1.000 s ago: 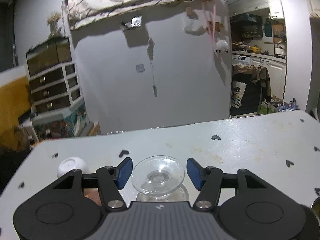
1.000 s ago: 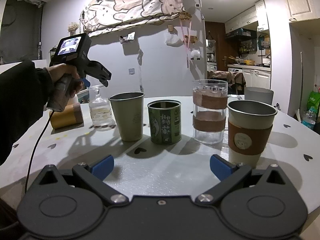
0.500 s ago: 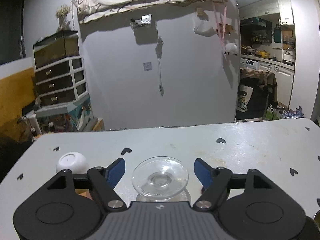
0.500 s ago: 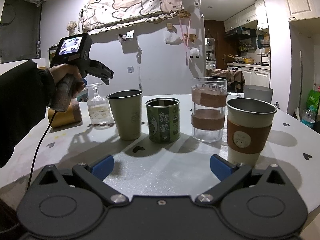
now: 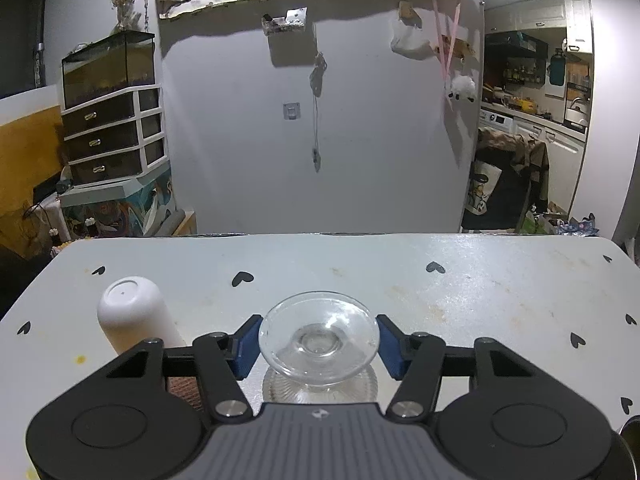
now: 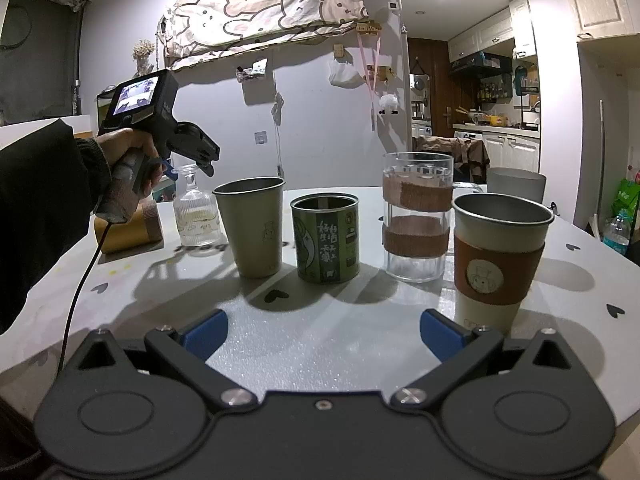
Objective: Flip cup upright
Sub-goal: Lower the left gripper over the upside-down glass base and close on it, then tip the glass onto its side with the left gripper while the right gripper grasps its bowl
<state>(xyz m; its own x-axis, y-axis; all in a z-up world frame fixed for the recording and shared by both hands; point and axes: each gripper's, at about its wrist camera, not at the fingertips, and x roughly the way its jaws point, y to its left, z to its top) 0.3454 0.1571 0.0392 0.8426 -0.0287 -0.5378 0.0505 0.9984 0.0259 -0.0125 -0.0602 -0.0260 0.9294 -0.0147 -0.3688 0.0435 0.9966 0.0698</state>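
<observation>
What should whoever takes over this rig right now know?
Left gripper: open, fingers flanking the upturned foot of the inverted glass cup; no firm clamp visible.
Right gripper: open, empty, low over the table, facing the row of upright cups.
Done: nothing flipped.
Left: clamp the foot, lift, turn upright, set down.
A white tumbler lies sideways beside the glass.

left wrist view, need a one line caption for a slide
Open left hand-held gripper straddles the foot of an upside-down stemmed glass on the white table, a white tumbler lying beside it.
</observation>
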